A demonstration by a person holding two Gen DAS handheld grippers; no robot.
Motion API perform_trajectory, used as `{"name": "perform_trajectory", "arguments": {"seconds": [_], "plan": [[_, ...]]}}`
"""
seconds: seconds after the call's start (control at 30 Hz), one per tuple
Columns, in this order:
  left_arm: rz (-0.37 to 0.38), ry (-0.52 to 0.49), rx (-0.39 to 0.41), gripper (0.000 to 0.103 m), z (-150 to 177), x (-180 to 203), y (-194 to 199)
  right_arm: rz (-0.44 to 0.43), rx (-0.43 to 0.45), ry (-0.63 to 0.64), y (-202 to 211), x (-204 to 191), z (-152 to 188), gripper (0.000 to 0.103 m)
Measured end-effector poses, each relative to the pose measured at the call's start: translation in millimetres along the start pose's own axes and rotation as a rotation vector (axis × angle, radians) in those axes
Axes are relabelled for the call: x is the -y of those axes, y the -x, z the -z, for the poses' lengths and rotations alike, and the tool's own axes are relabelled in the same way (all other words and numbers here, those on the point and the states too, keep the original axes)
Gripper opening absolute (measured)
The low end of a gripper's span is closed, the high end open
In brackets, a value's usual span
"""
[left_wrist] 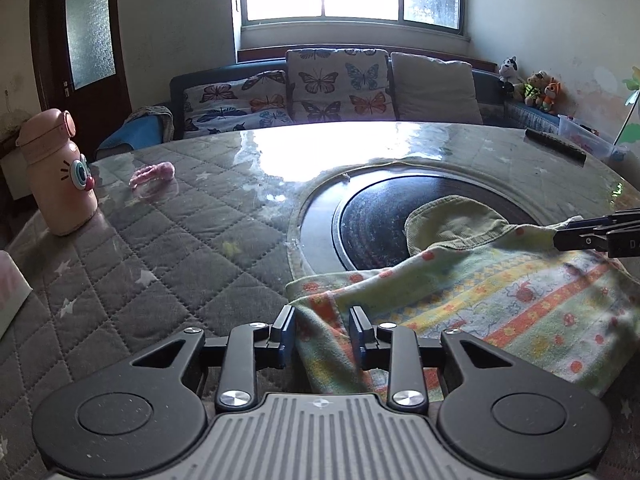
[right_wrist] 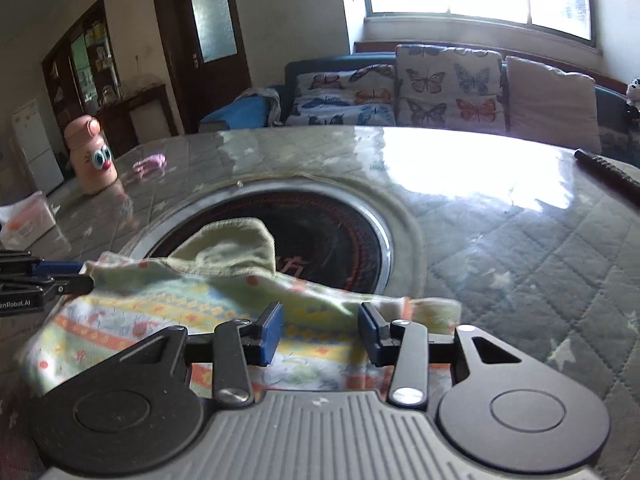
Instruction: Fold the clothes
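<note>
Patterned garment (left_wrist: 500, 304) lies on the quilted tabletop (left_wrist: 160, 240), partly over the dark round inset (right_wrist: 332, 236); left gripper (left_wrist: 322, 330) and right gripper (right_wrist: 320, 330) both parted, straddling its edge, gripping nothing.

Soft printed cloth garment (left_wrist: 500, 300) on glossy quilted tabletop (left_wrist: 168, 248)

Left gripper (right_wrist: 86, 276) reads "enRobot.AI" (cut off); cooktop (right_wrist: 320, 236) shows "方".

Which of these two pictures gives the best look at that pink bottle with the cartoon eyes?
The left wrist view: the pink bottle stands large and close at the left edge. In the right wrist view it is smaller and farther off, though its eyes face the camera.
</note>
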State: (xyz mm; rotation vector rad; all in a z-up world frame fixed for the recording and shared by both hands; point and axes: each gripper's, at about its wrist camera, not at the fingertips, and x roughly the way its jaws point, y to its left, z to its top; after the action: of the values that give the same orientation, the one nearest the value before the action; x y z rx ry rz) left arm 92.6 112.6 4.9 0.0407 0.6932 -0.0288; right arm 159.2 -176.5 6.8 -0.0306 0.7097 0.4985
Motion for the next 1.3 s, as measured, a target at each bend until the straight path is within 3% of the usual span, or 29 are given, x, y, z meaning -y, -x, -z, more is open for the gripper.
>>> {"name": "perform_trajectory", "arguments": {"seconds": [0.2, 0.6, 0.73, 1.0, 1.13, 1.3], "plan": [[-0.009, 0.005, -0.009, 0.034, -0.4, -0.6, -4.5, 0.030, -0.009, -0.015, -5.7, 4.0, 0.1, 0.030], [-0.016, 0.077, 0.006, 0.033, 11.1, -4.4, 23.1, 0.122, -0.007, 0.084, 1.9, -3.2, 9.5, 0.031], [-0.019, 0.108, -0.007, 0.033, 17.4, -10.3, 28.3, 0.115, 0.014, 0.090, 14.4, -7.1, 7.7, 0.032], [-0.018, 0.114, -0.016, 0.037, 24.4, -13.1, 36.0, -0.018, 0.046, 0.242, 45.1, -59.0, 7.9, 0.051], [0.004, 0.106, 0.004, 0.056, 27.1, -9.7, 50.0, -0.104, 0.044, 0.312, 51.4, -91.4, 11.7, 0.059], [0.026, 0.053, 0.000, 0.060, 39.2, 3.4, 60.1, -0.142, 0.030, 0.426, 44.5, -127.4, 27.3, 0.066]]}}
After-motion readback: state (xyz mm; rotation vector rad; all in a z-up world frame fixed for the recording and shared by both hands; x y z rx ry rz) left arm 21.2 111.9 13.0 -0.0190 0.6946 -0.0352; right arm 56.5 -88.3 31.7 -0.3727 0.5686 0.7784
